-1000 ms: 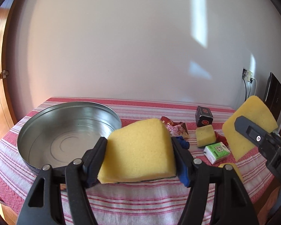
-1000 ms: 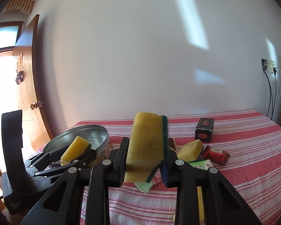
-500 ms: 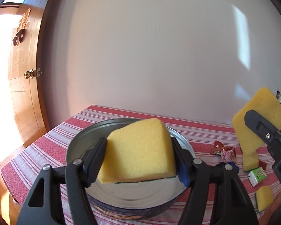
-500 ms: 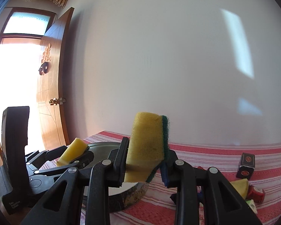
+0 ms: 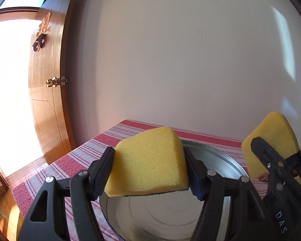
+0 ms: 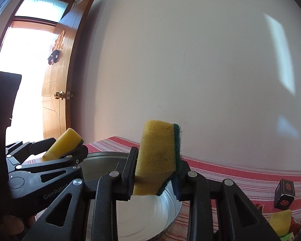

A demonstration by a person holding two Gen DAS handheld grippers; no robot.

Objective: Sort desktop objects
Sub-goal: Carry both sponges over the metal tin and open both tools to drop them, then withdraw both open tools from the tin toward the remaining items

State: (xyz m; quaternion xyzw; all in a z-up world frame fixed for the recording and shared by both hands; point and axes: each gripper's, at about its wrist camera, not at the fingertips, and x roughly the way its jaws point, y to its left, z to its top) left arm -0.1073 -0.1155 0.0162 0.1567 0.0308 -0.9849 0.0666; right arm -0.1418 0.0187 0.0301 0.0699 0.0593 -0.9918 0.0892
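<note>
My left gripper (image 5: pixel 149 170) is shut on a yellow sponge (image 5: pixel 150 166) and holds it above the near rim of a round metal tin (image 5: pixel 226 160). My right gripper (image 6: pixel 156 175) is shut on a second yellow sponge with a green scouring side (image 6: pixel 156 160), held upright over the same tin (image 6: pixel 170 206). The left gripper and its sponge show at the left of the right wrist view (image 6: pixel 62 144). The right gripper's sponge shows at the right of the left wrist view (image 5: pixel 271 140). The inside of the tin looks bare where it shows.
The tin stands on a table with a red-and-white striped cloth (image 6: pixel 230 172). A small black box (image 6: pixel 284 193), another yellow sponge (image 6: pixel 281 221) and small packets lie at the right. A wooden door (image 5: pixel 46 92) stands open at the left, a white wall behind.
Both grippers have swung left with their sponges, from over the scattered objects to above the metal tin. Both stay shut on their sponges.
</note>
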